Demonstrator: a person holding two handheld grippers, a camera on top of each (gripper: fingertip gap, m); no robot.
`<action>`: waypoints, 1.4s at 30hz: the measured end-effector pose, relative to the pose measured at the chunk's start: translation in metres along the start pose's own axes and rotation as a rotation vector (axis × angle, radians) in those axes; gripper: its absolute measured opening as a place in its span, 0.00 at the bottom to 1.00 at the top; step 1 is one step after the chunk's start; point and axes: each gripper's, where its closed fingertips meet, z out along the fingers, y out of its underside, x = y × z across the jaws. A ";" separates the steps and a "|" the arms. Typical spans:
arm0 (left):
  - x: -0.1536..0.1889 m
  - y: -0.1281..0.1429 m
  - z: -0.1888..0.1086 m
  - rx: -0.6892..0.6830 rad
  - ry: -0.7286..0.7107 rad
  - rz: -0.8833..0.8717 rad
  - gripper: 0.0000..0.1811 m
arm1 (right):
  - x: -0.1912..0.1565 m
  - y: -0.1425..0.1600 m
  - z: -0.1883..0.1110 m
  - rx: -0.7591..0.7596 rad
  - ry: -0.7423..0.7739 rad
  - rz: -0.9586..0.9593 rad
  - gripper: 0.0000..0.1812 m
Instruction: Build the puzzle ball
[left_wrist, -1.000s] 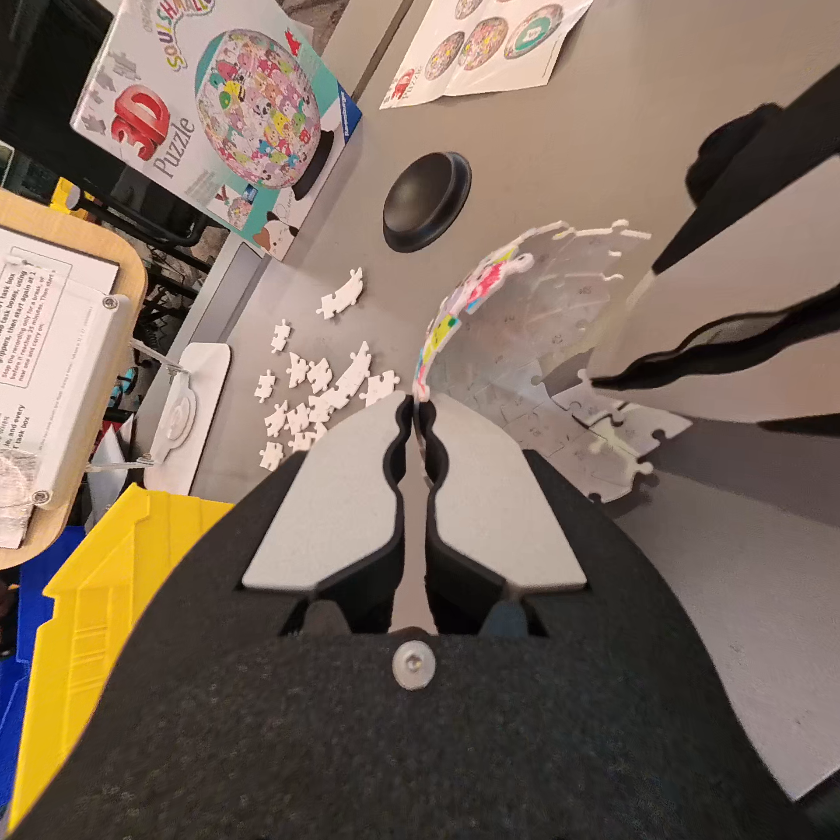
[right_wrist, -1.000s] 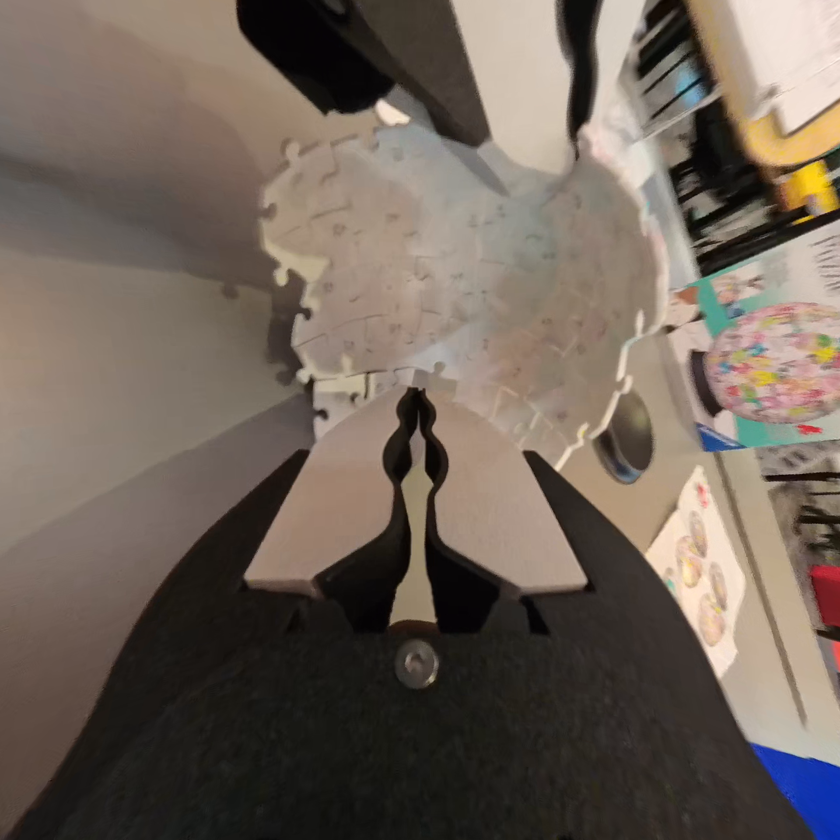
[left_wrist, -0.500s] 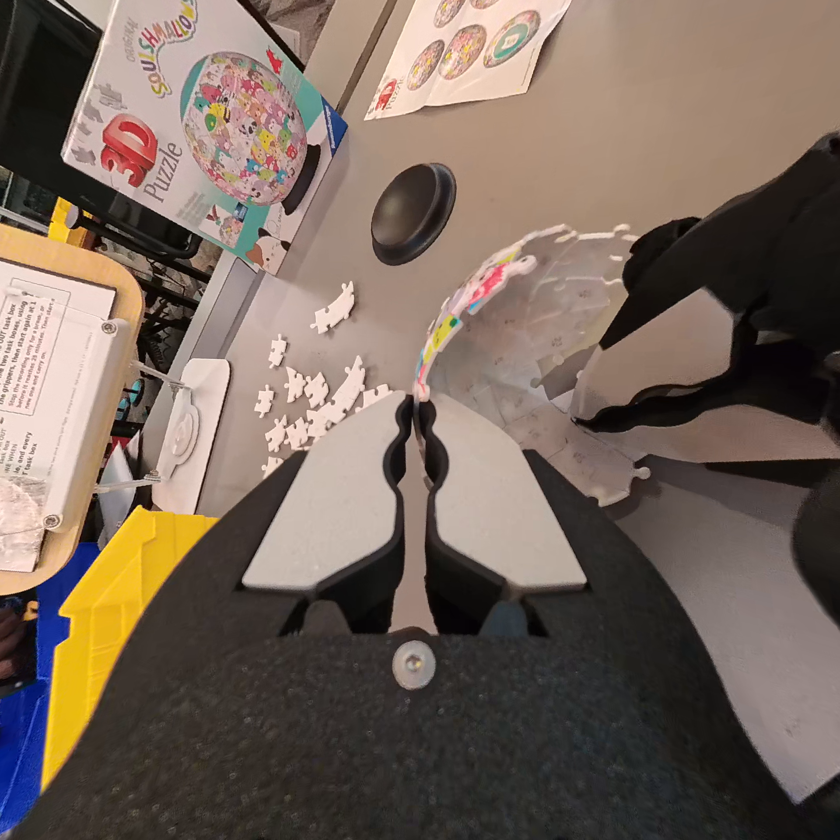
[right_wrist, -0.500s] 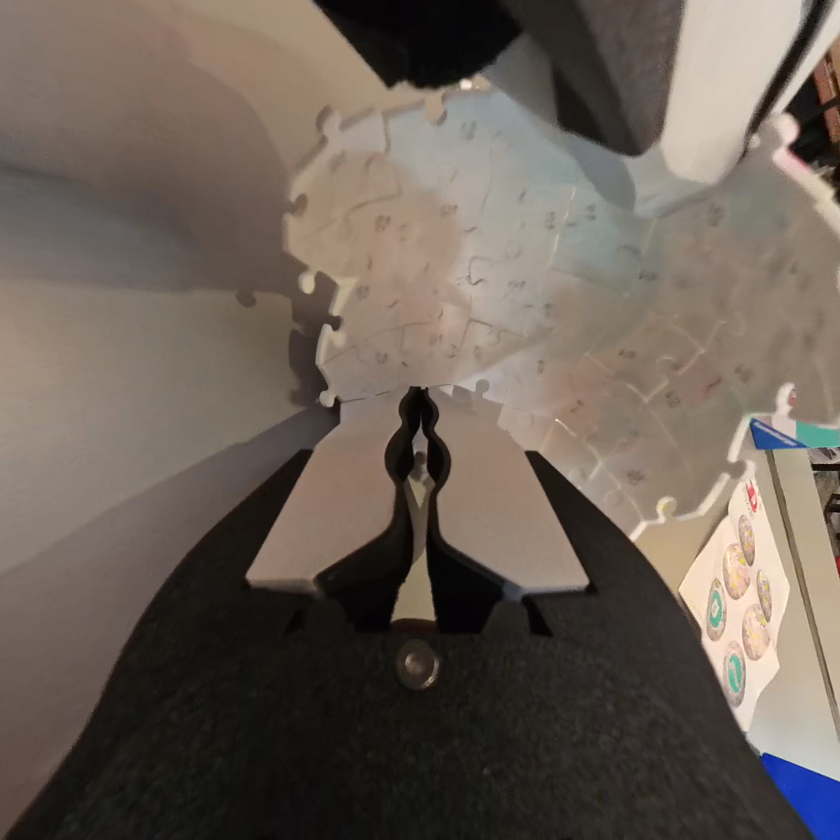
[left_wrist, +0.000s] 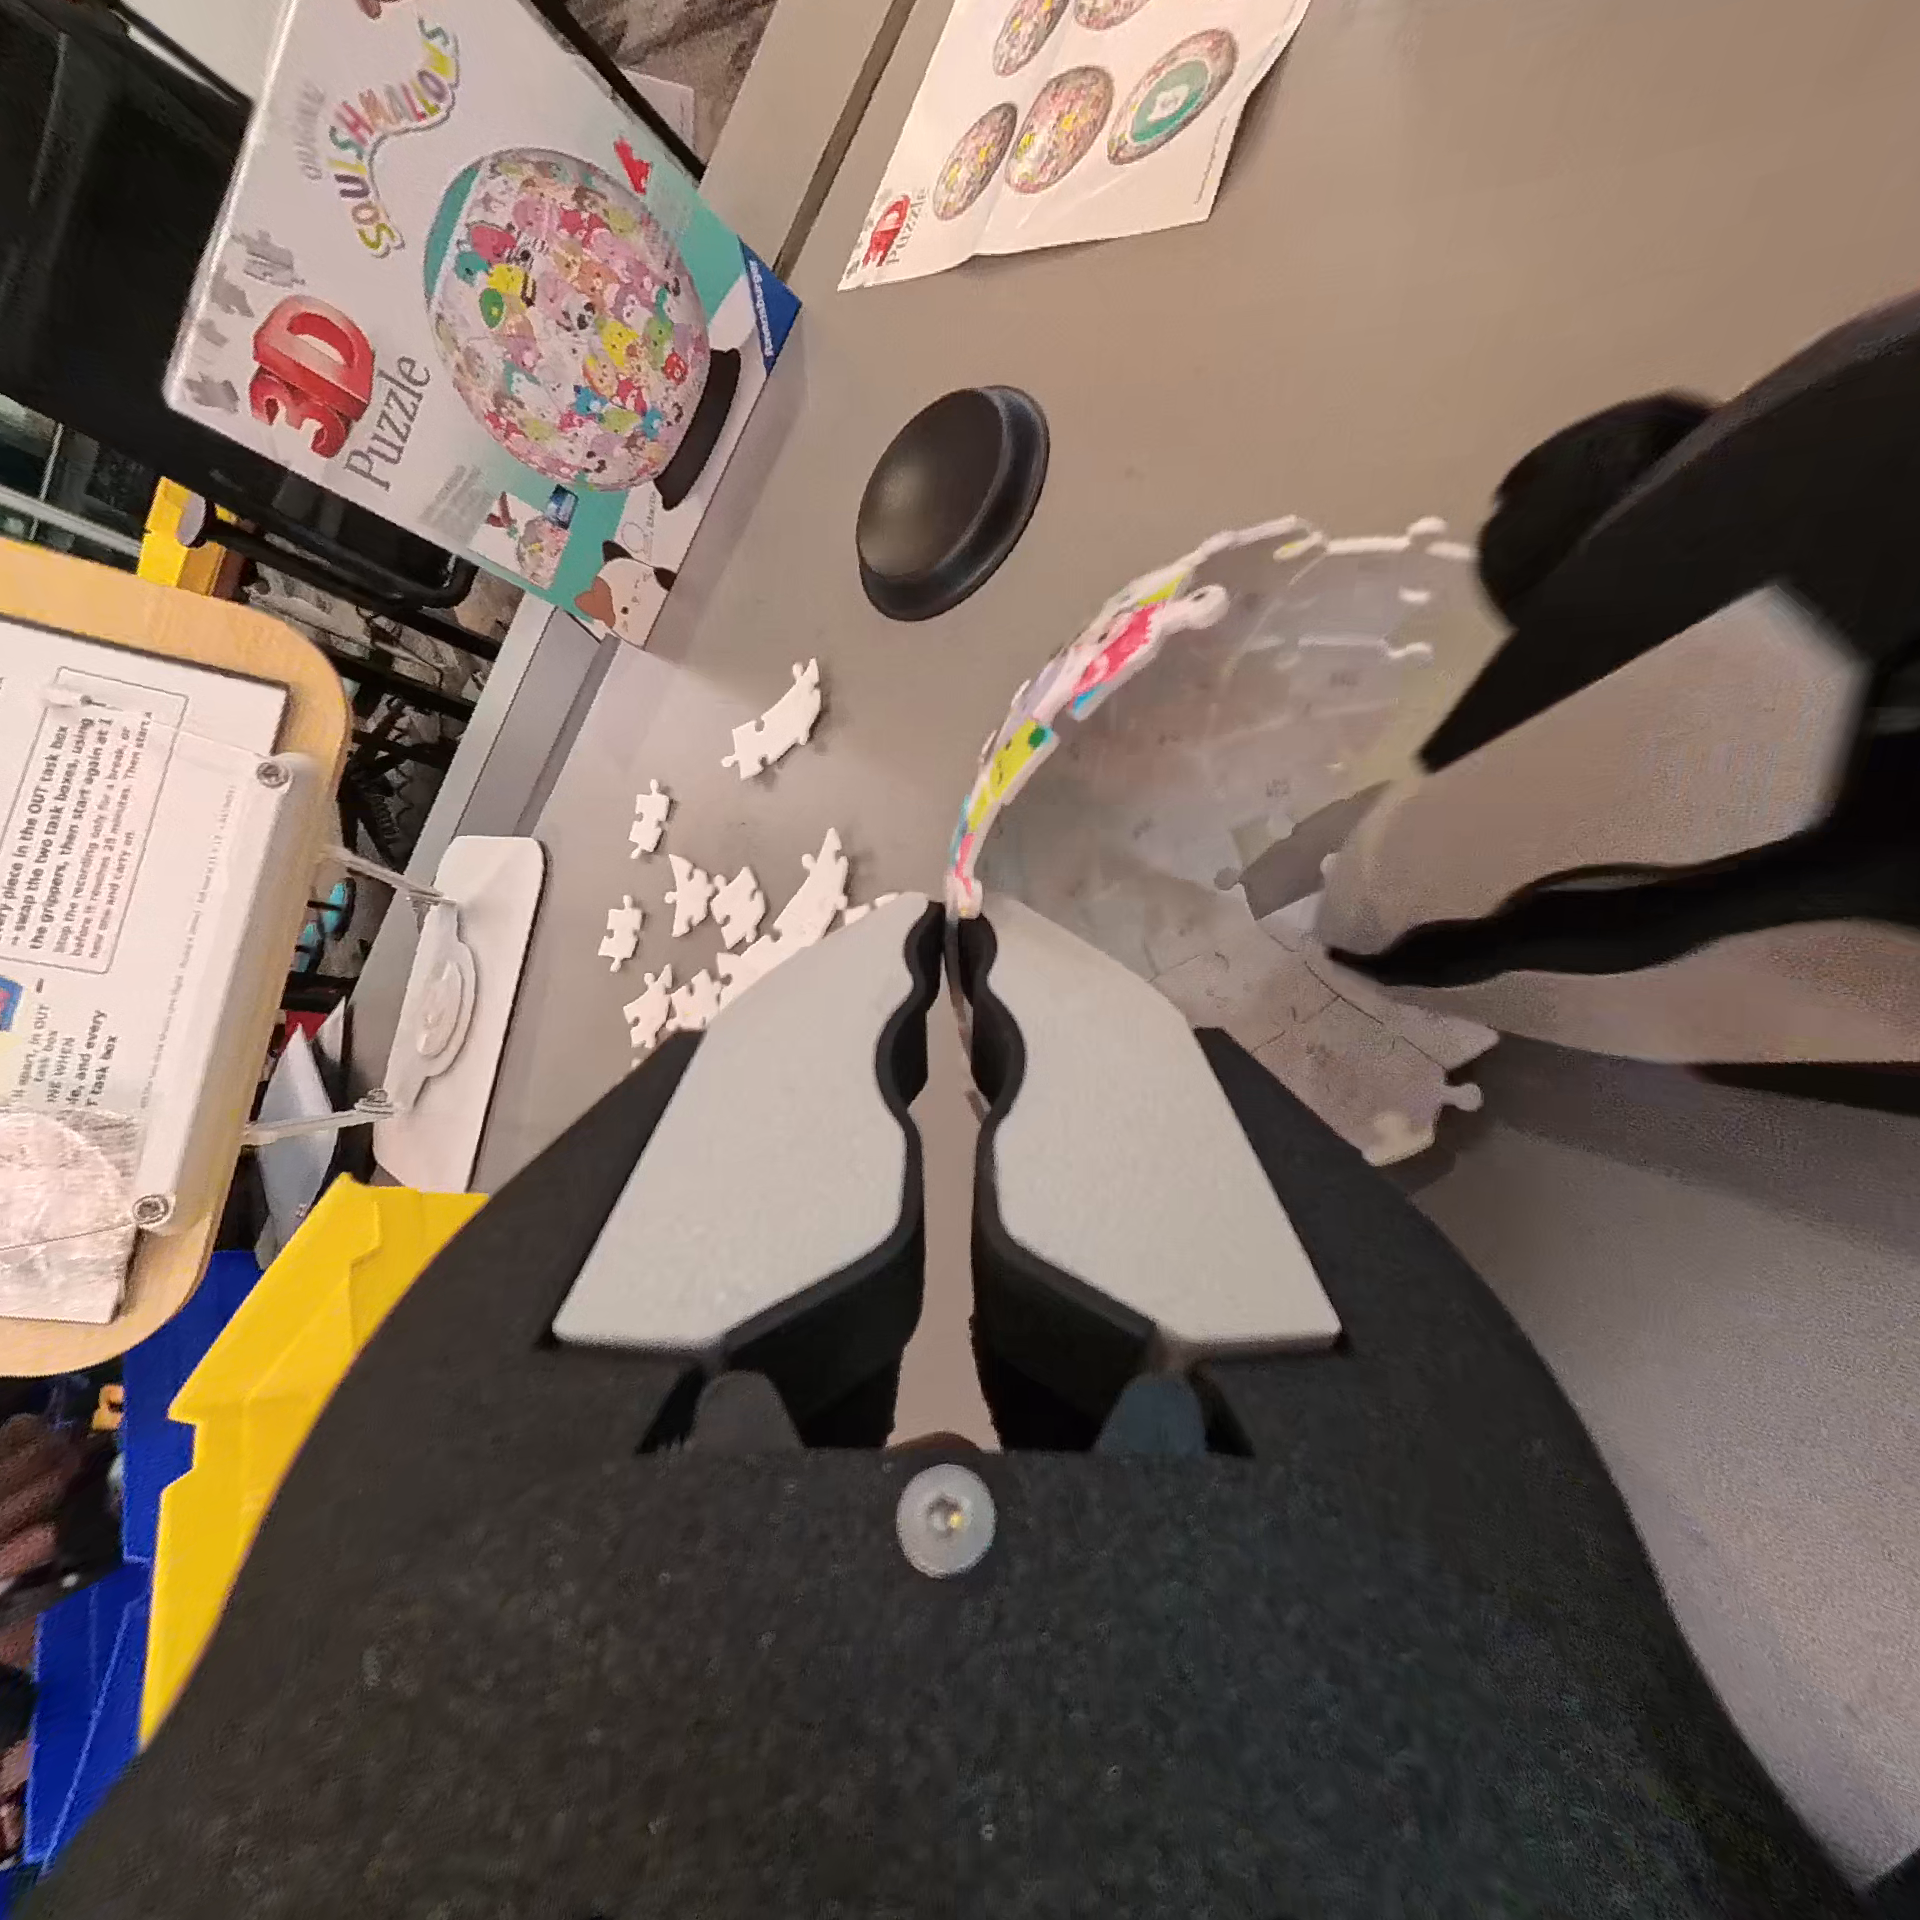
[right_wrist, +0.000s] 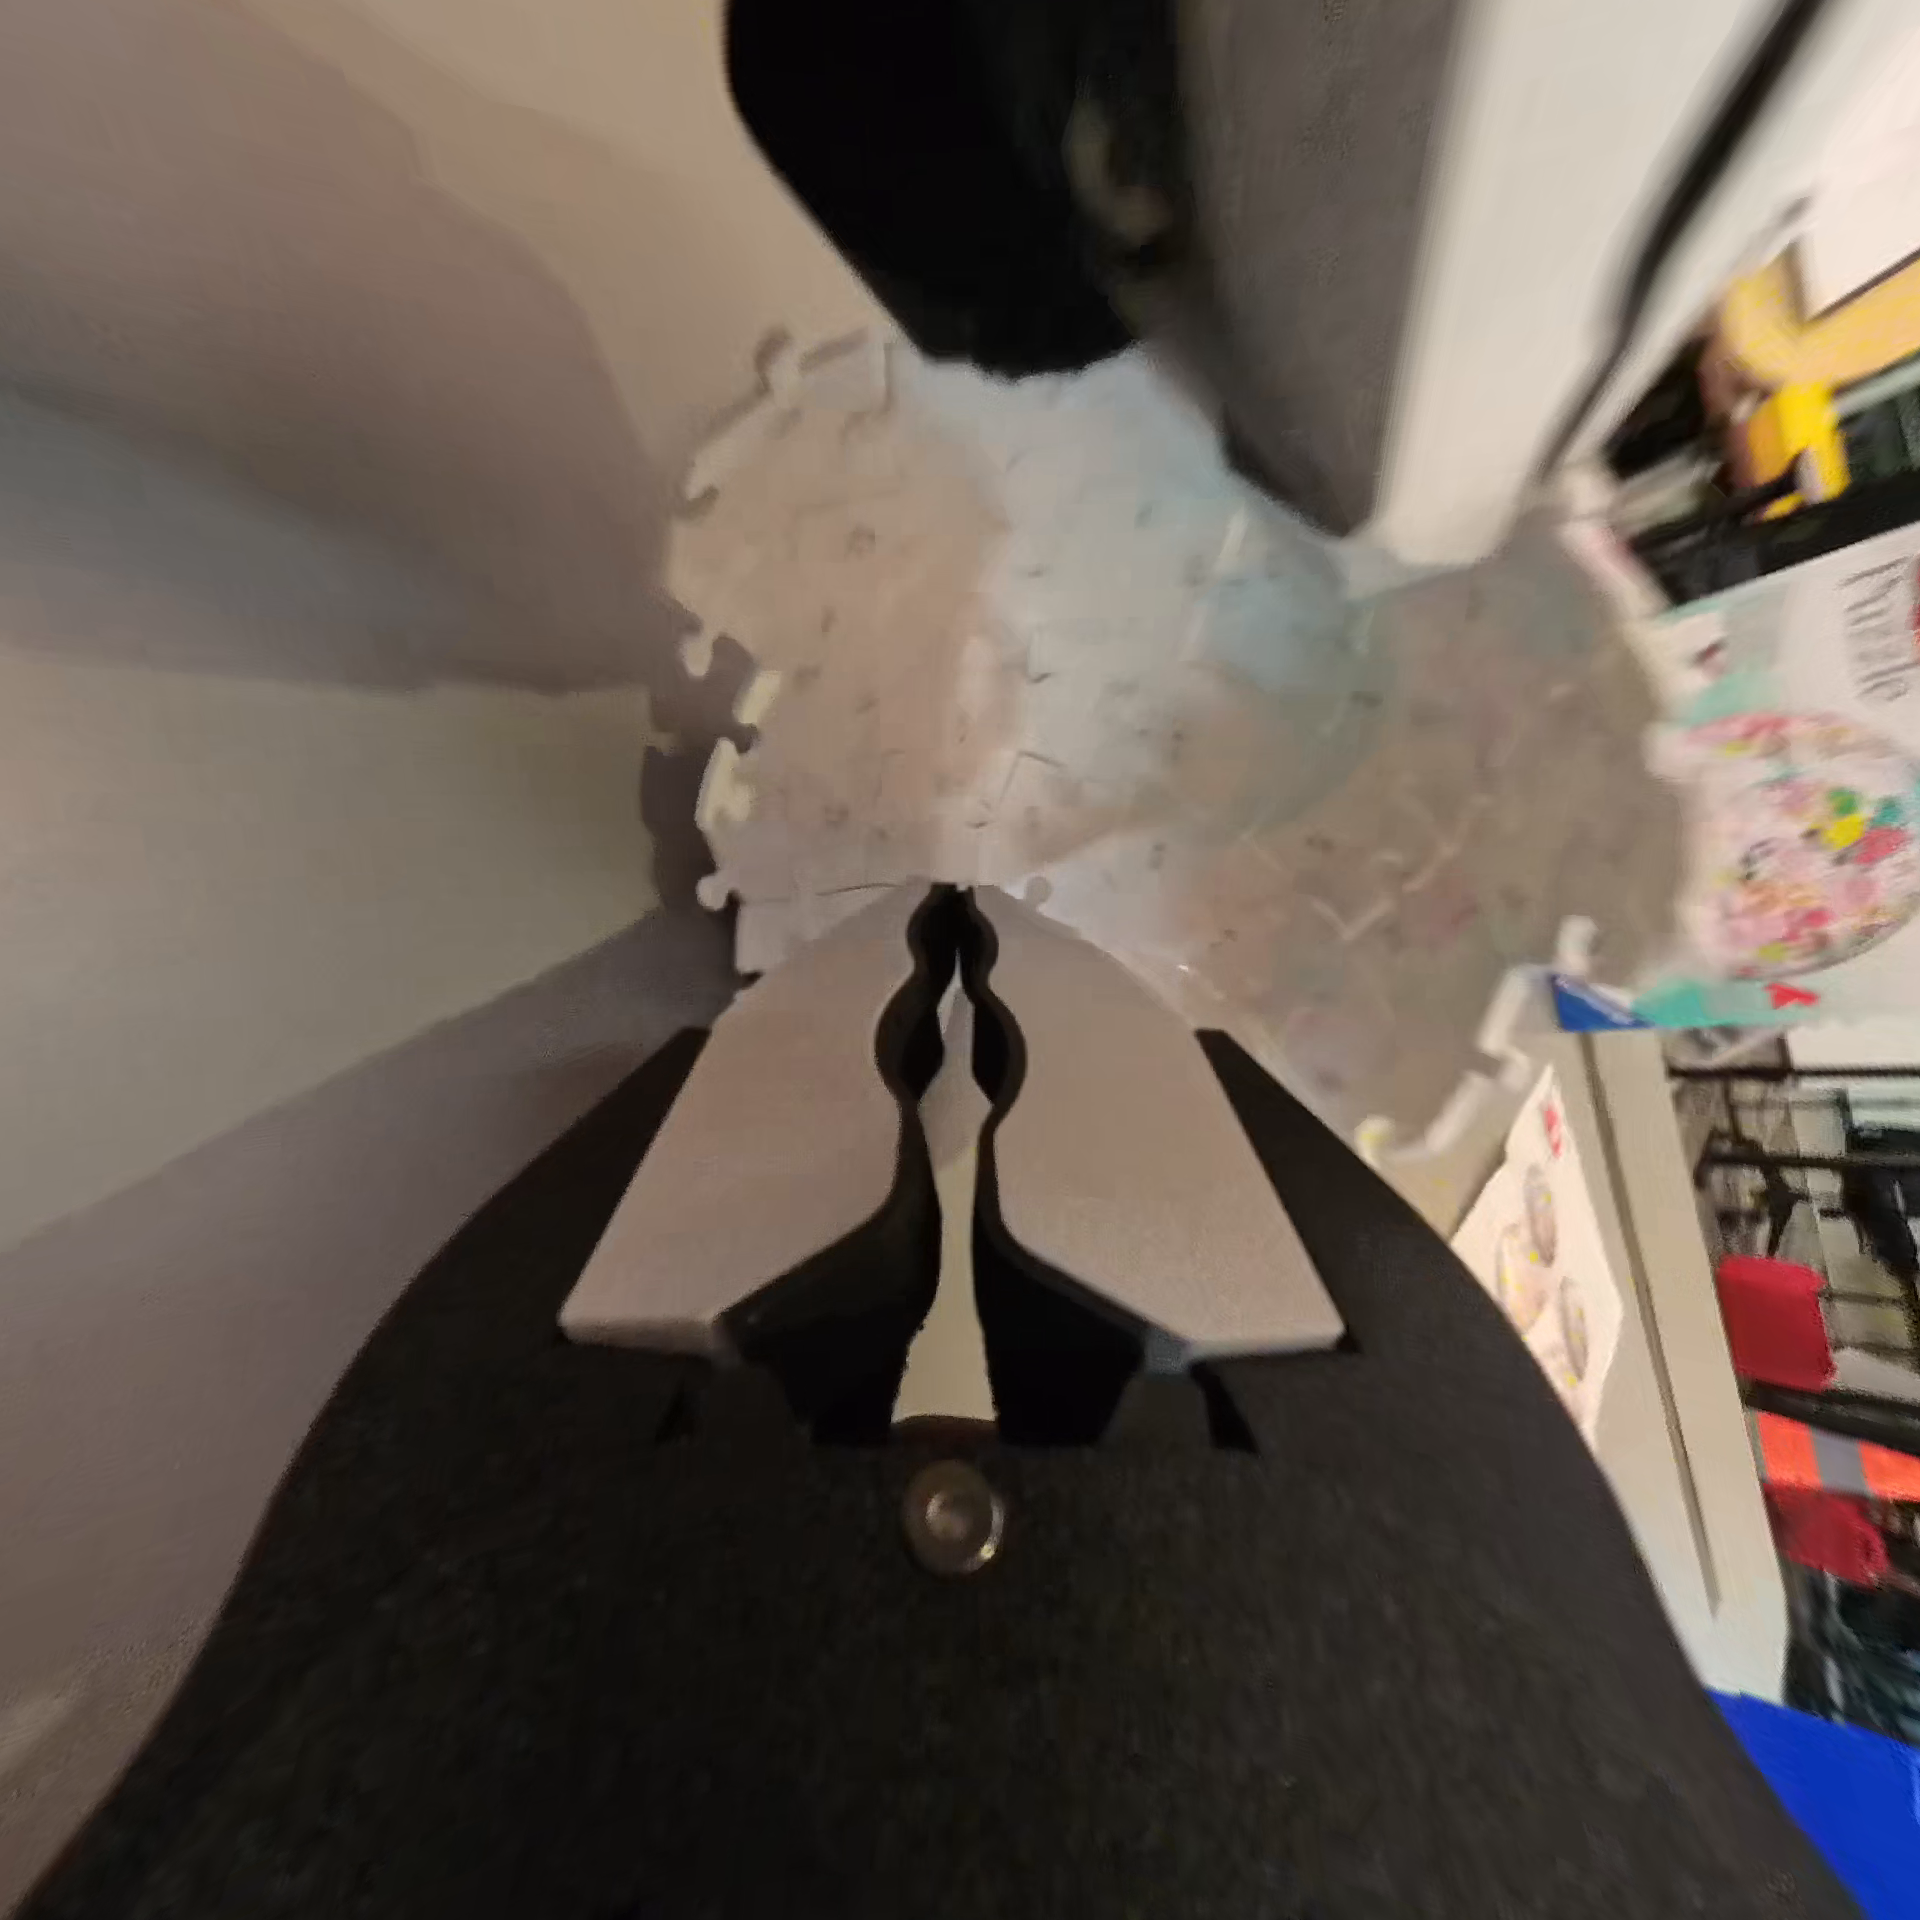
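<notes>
The partly built puzzle ball (left_wrist: 1195, 790) is a curved shell, colourful outside and white inside, held above the grey table (left_wrist: 1351, 343). My left gripper (left_wrist: 951, 920) is shut on the shell's near edge. My right gripper (right_wrist: 951, 914) is shut on the shell's opposite edge; the shell (right_wrist: 1039, 675) fills the blurred right wrist view. The right gripper also shows in the left wrist view (left_wrist: 1340, 956) at the shell's right side. Several loose white pieces (left_wrist: 727, 894) lie on the table to the left of the shell. A black round stand (left_wrist: 951, 514) sits behind them.
The puzzle box (left_wrist: 478, 312) stands at the table's far left edge. A printed instruction sheet (left_wrist: 1070, 125) lies at the back. A wooden board with papers (left_wrist: 125, 935), a white plastic tray (left_wrist: 457, 997) and yellow and blue bins (left_wrist: 260, 1351) are off the table's left side. My right fingertips sit around 8 cm from my left ones.
The right gripper has shifted along the shell's right edge and both grippers keep their hold. The shell has turned slightly. The right wrist view has become blurred with motion.
</notes>
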 end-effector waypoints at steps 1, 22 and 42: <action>-0.001 0.001 0.000 -0.002 0.000 -0.008 0.01 | 0.001 -0.007 -0.010 0.051 -0.005 0.004 0.00; -0.037 0.081 -0.030 -0.247 -0.064 -0.461 0.01 | 0.063 0.066 0.038 0.040 -0.514 0.319 0.19; -0.027 0.098 -0.027 -0.351 -0.002 -0.697 0.01 | 0.056 0.024 0.015 0.067 -0.282 0.201 0.00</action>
